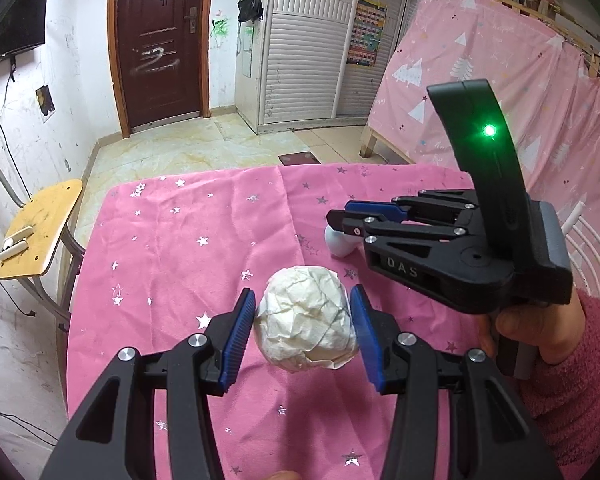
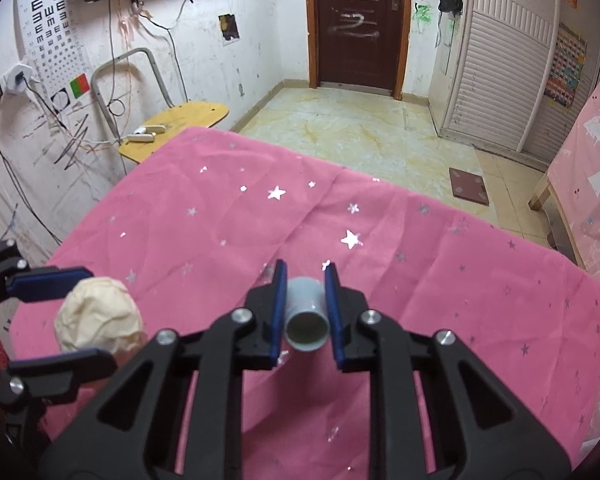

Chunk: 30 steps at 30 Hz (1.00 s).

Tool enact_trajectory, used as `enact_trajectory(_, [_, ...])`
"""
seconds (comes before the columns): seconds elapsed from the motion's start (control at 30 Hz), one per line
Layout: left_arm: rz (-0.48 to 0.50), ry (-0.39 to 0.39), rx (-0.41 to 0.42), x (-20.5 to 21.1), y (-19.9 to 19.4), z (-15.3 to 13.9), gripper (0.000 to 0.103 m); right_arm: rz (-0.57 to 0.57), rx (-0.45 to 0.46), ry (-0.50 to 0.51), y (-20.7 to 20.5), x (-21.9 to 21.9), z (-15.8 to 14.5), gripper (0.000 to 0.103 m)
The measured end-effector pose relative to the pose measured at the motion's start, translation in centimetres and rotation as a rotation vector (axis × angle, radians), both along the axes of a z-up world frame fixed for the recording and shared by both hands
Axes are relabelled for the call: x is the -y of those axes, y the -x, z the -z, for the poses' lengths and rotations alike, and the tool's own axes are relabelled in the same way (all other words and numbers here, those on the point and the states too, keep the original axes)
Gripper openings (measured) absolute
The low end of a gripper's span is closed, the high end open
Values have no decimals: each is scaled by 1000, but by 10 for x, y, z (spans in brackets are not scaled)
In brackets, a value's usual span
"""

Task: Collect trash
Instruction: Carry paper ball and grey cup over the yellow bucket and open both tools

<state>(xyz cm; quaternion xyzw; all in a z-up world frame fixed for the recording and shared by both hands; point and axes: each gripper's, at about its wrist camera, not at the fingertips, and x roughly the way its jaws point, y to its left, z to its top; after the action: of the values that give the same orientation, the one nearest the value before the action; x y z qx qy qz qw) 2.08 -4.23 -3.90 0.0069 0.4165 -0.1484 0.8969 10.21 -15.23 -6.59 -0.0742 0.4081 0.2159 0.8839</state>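
A table draped in a pink cloth (image 1: 188, 240) with silver stars fills the middle of both views. Beyond its far edge lie pale floor tiles, a dark brown door (image 2: 356, 20) and a white slatted wardrobe (image 1: 308, 40). A wooden chair (image 1: 40, 232) stands just off the table's left edge, with small white items on its seat.

My left gripper (image 1: 303, 322) hangs low over the near part of the table, toward its middle. Its blue-padded fingers (image 1: 238, 340) stand apart on either side of a crumpled ball of cream paper (image 1: 308, 320). Narrow gaps show between the pads and the paper, so the jaws are spread around it, not pressing it. In the right wrist view the same paper ball (image 2: 100, 314) sits between those two blue pads near the table's left edge.

My right gripper (image 2: 306, 308), held in my right hand (image 1: 540, 332) in a pink sleeve, is nearer the right side of the table. Its fingers are drawn in against a small pale blue tube (image 2: 306, 316), clamping it from both sides. The tube's open end faces the camera. From the left wrist view, only a pale rounded bit of the tube (image 1: 338, 242) shows under the fingertips, close to the cloth.
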Motion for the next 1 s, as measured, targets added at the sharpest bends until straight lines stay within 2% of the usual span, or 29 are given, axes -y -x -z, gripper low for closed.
enact_trajectory(0.5, [-11,-21,21,14,3,-10,41,66,58,-75,25,42,-21,18])
enact_trajectory(0.77, [29,-43,58,42,3,-21,41,171,114,-111,54,96,-38,18])
enact_trajectory(1.0, [104,-55,83,89,7,-31,41,283,171,-128,91,156,-50,18])
